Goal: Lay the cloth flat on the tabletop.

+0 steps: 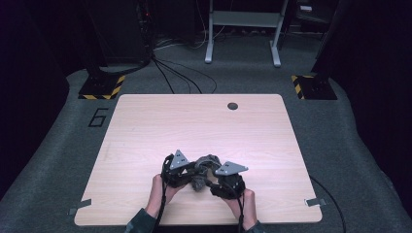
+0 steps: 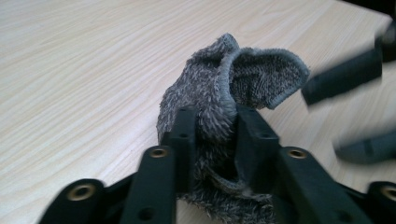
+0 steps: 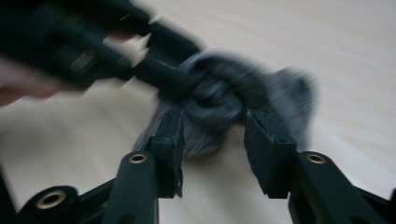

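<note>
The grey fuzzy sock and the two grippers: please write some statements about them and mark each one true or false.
1. The left gripper is shut on the grey fuzzy sock. True.
2. The sock lies at the far edge of the table. False: it is near the person's edge, between the two grippers.
3. The right gripper has its jaws apart. True.
4. The sock is bright red. False: it is grey.
5. A dark round hole is near the table's far edge. True.
</note>
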A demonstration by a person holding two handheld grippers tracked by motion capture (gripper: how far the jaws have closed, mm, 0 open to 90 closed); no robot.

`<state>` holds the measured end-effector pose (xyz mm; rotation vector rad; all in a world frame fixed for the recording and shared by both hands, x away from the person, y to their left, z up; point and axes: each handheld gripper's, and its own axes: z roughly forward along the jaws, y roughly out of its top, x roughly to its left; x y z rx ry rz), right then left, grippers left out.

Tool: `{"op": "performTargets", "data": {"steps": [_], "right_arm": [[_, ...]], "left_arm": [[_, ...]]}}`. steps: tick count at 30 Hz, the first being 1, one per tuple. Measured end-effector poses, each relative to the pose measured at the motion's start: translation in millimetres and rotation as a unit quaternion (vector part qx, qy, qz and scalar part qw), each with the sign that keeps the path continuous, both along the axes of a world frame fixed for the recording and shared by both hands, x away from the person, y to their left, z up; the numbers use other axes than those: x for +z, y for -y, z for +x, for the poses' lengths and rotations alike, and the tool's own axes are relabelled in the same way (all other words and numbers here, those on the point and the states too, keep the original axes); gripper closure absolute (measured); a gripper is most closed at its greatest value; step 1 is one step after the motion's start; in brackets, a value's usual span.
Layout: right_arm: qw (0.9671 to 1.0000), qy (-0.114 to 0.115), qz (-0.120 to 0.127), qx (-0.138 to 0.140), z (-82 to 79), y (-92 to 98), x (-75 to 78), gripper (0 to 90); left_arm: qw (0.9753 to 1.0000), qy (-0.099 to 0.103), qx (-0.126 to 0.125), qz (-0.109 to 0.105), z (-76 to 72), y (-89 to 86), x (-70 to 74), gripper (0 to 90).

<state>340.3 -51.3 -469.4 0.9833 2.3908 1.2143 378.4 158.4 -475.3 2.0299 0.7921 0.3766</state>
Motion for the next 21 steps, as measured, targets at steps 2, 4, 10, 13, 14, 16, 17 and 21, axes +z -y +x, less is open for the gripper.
{"op": "performTargets", "data": {"steps": [2, 4, 10, 13, 14, 16, 17, 21], "right_arm": [[1.0000, -0.001, 0.001, 0.008, -1.8, -3.3, -2.8, 53.9], [1.0000, -0.007, 0.004, 0.005, -1.4, -11.3, -6.4, 49.8], [0.9998, -0.016, -0.005, -0.006, 15.6, -32.2, -16.3, 48.9], [0.9995, -0.015, -0.026, 0.002, 19.8, -39.9, -22.6, 66.3], [0.9995, -0.014, -0.029, 0.002, 19.9, -40.1, -23.2, 70.5], [0.9995, -0.012, -0.029, 0.004, 20.2, -38.9, -24.1, 76.6], [0.9994, -0.015, -0.031, 0.002, 20.0, -37.8, -24.3, 79.1], [0.9994, -0.016, -0.029, -0.007, 21.4, -25.0, -24.6, 83.0]], "left_arm": [[1.0000, -0.002, 0.000, -0.003, 0.7, -0.5, -0.2, 74.6], [1.0000, -0.001, 0.002, -0.004, 1.4, -0.3, -0.6, 76.3], [0.9995, -0.016, 0.017, -0.022, 8.3, -6.3, -4.1, 78.8], [0.9992, -0.019, 0.024, -0.024, 10.1, -9.5, -4.8, 79.1], [0.9992, -0.018, 0.027, -0.026, 10.5, -10.7, -5.0, 79.2], [0.9985, -0.020, 0.037, -0.035, 11.0, -16.0, -5.1, 79.4], [0.9984, -0.017, 0.041, -0.035, 11.0, -19.3, -4.9, 79.5], [0.9976, -0.010, 0.056, -0.040, 10.2, -28.2, -6.2, 79.5]]}}
